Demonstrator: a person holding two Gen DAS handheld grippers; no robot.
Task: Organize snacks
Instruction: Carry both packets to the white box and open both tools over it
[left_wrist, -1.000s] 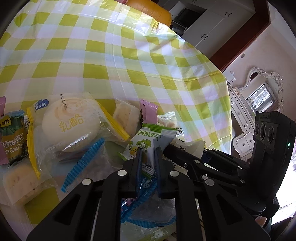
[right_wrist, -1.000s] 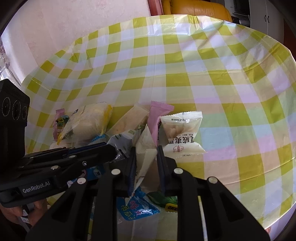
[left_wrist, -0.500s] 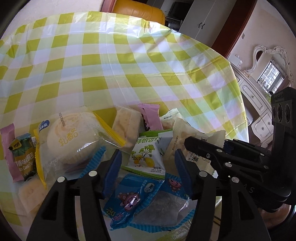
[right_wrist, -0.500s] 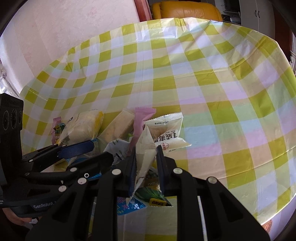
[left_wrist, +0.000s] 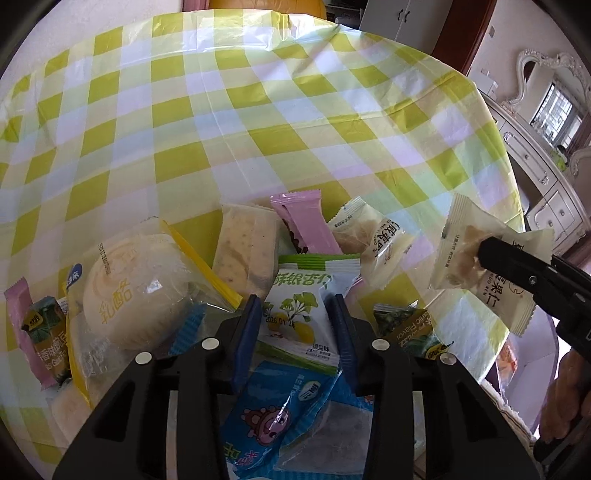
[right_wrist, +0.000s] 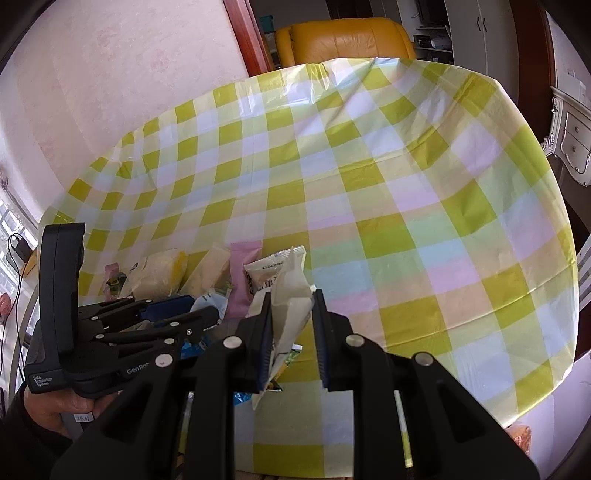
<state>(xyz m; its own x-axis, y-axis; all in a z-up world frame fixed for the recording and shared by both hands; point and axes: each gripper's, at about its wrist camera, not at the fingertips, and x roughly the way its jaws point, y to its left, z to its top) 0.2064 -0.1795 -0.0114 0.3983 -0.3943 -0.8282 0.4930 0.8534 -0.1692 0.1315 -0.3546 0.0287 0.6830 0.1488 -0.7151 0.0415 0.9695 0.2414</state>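
Note:
A pile of snack packets lies at the near edge of the checked tablecloth (left_wrist: 258, 110). My left gripper (left_wrist: 295, 308) straddles a green-and-white ginkgo packet (left_wrist: 299, 314) lying flat on the pile. Its jaws are closing, and the blue pads (left_wrist: 249, 321) stand beside the packet's edges without squeezing it. My right gripper (right_wrist: 291, 299) is shut on a cream nut packet (right_wrist: 290, 295) and holds it in the air right of the pile. In the left wrist view the same cream nut packet (left_wrist: 476, 258) hangs from the right gripper (left_wrist: 487, 253).
Around the ginkgo packet lie a round cheese bun bag (left_wrist: 129, 295), a beige cake packet (left_wrist: 245, 251), a pink bar (left_wrist: 306, 225), a white packet (left_wrist: 373, 240), a blue cartoon packet (left_wrist: 273, 410) and green pea packets (left_wrist: 410, 328). An orange chair (right_wrist: 347, 37) stands behind the table.
The left gripper let go of the ginkgo packet, opened wide, then narrowed around it. The right gripper carried the cream packet up and rightwards, away from the pile.

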